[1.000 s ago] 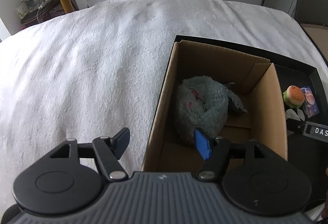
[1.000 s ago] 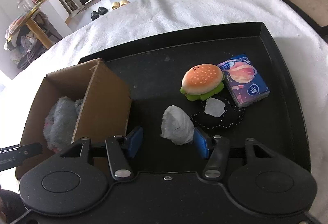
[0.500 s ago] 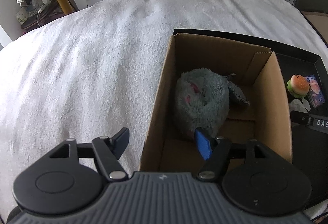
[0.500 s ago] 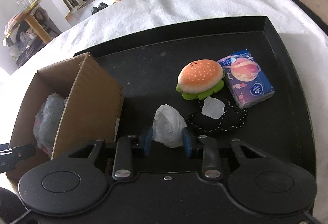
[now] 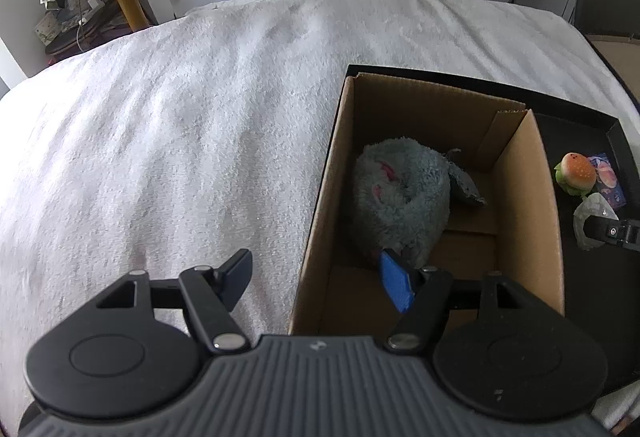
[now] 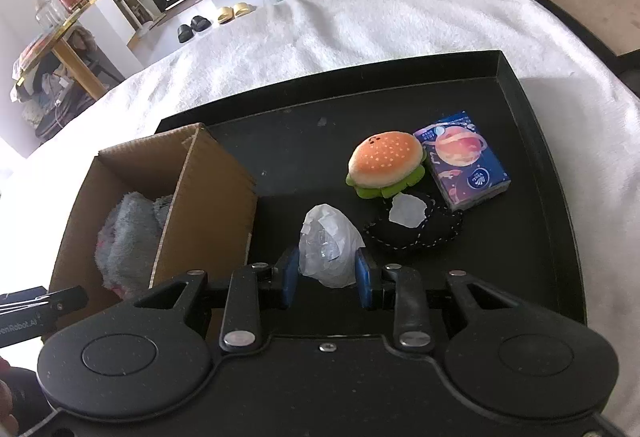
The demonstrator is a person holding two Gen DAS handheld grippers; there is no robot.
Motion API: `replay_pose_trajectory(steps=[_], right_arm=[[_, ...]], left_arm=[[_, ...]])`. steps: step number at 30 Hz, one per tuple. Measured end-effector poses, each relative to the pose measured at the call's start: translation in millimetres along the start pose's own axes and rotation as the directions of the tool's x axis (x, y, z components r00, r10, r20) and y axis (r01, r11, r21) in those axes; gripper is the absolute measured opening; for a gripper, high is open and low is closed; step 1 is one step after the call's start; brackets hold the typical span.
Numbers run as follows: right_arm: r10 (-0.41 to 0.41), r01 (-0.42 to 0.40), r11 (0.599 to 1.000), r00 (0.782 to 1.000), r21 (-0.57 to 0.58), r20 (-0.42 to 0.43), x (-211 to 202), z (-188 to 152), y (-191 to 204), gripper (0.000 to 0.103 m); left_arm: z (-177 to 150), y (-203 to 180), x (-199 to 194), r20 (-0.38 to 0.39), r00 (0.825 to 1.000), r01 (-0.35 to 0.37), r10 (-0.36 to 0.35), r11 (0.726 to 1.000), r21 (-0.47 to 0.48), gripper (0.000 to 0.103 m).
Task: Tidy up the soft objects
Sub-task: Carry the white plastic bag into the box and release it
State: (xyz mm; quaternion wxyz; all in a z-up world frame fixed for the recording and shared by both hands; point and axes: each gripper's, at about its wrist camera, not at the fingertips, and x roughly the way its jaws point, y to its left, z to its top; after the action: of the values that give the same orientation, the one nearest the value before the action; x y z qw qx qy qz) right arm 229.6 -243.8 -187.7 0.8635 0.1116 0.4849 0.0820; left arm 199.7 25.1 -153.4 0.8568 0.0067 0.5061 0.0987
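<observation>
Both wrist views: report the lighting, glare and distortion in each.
Left wrist view: soft, even light; the cardboard box interior is shaded around the grey plush; fisheye bends the white blanket edge. Right wrist view: the blanket is blown out at far left; the window glares; the black tray rim curves.

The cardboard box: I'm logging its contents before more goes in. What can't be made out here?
- Right wrist view: the near wall of the cardboard box hides its floor and most of the grey plush.
- Left wrist view: whatever lies under the grey plush is covered; the left tool blocks the near floor.
- The dark grey item behind the plush is partly hidden and cannot be identified.
</observation>
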Motion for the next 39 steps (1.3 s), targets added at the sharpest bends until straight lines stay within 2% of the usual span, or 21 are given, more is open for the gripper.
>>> replay_pose_trajectory(steps=[15, 28, 34, 39], right_arm=[[0.012, -0.01, 0.998, 0.999, -0.06, 0.048, -31, 3, 32, 0.03], [0.052, -0.024, 0.979, 0.99, -0.202, 0.132, -52, 7, 71, 0.03], [0.078, -0.043, 0.965, 0.989, -0.258, 0.126, -51, 6, 88, 0.03], [0.064, -0.03, 0.953, 0.993, -0.302, 0.103, -45, 3, 100, 0.03]], left_arm=[[-4, 15, -14, 0.034, 0.998, 0.046, -0.045, 0.998, -0.043, 0.069], [-9, 30, -15, 0.053, 0.994, 0.1, -0.095, 0.991, -0.091, 0.069], [-10, 34, -11, 0.06, 0.99, 0.133, -0.128, 0.985, -0.107, 0.068], [-13, 35, -7, 0.064, 0.984, 0.17, -0.164, 0.98, -0.104, 0.068]])
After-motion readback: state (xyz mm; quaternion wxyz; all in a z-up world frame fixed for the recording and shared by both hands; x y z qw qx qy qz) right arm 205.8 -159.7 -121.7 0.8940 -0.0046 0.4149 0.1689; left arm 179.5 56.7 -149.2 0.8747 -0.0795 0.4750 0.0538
